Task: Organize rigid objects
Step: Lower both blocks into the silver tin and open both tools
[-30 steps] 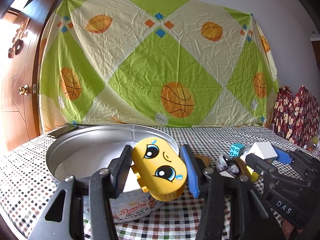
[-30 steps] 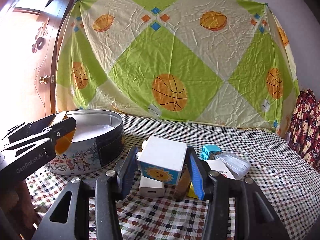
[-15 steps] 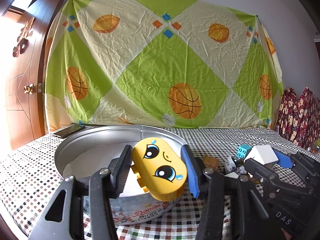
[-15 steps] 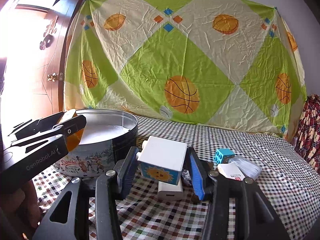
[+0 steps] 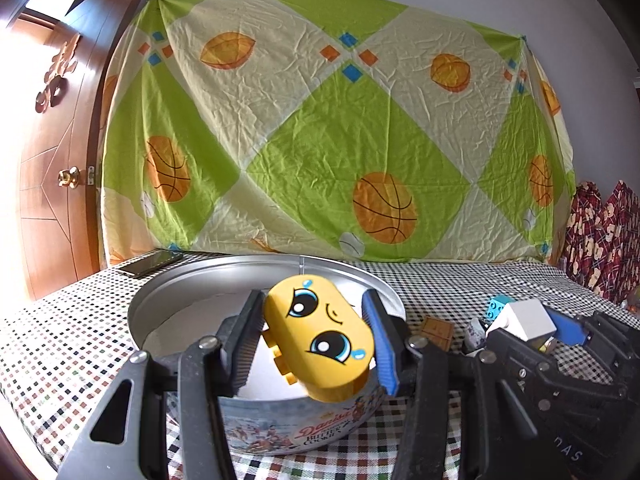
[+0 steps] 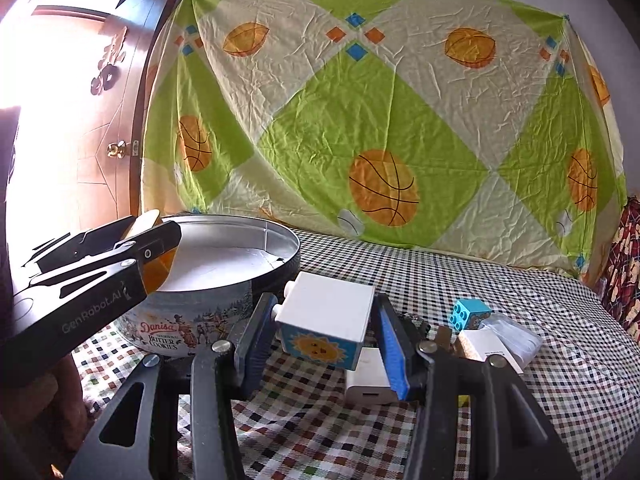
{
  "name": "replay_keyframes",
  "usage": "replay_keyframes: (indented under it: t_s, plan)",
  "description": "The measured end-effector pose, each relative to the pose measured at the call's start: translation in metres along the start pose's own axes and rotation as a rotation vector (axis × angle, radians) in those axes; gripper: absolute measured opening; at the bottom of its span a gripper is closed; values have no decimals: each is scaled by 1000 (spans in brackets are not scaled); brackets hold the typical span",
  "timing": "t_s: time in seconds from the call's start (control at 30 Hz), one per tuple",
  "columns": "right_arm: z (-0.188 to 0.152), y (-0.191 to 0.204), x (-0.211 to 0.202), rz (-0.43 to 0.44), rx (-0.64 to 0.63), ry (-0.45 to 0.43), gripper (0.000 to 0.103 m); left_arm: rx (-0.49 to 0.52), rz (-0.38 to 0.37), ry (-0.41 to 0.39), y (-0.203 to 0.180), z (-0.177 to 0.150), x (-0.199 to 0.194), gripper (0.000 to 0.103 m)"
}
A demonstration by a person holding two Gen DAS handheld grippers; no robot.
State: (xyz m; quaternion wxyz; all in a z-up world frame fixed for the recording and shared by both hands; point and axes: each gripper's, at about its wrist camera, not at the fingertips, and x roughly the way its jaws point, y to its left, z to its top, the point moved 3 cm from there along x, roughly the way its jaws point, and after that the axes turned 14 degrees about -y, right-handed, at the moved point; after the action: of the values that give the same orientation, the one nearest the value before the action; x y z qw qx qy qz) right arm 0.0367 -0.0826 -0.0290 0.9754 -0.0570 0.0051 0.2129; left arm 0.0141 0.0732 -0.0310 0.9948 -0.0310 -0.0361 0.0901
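The left gripper (image 5: 316,344) holds one yellow face toy (image 5: 320,340) between its jaws, tilted, just above the open cookie tin (image 5: 168,300), over the tin's near rim. The right gripper (image 6: 326,332) is clamped on one white sun block (image 6: 326,320), lifted off the checked worktop (image 6: 500,280) to the right of the tin.

The step in hand looks like dropping both pieces into the tin. To do it well, the left gripper should carry the toy further over the tin's pale floor and lower it before the jaws part, so it neither strikes the metal rim nor bounces out. The grip on the toy is slanted, so a slow release would keep it from rolling. The right gripper is best kept clear until the left one leaves, since the two tools sit close together beside the tin; it can then bring the block over the rim from the right.

Counted in these views: one tin, with nothing seen lying on its floor; two held pieces; and, right of the tin on the worktop, one cyan studded brick (image 6: 470,314), one white charger (image 6: 370,376), one white card box (image 6: 486,346), one clear packet (image 6: 514,336) and one small brown tile (image 5: 438,328). A phone (image 5: 148,263) lies behind the tin. Other small items there are too hidden to count.
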Motion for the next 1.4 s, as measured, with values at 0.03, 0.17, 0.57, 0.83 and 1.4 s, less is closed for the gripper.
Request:
replay_keyframes:
  t_s: [0.03, 0.17, 0.57, 0.83, 1.4]
  plan:
    - [0, 2, 0, 3, -1, 0, 51, -1, 3, -2, 1, 0, 0, 49]
    - [1, 8, 1, 14, -11, -2, 51, -4, 10, -7, 7, 1, -1, 49]
    - [3, 27, 9, 59, -21, 14, 51, -19, 35, -9, 26, 2, -1, 49]
    - [3, 38, 13, 82, -28, 26, 51, -30, 53, -12, 38, 2, -2, 49]
    - [39, 49, 43, 232, 37, 92, 51, -26, 6, 89, 62, 16, 20, 49]
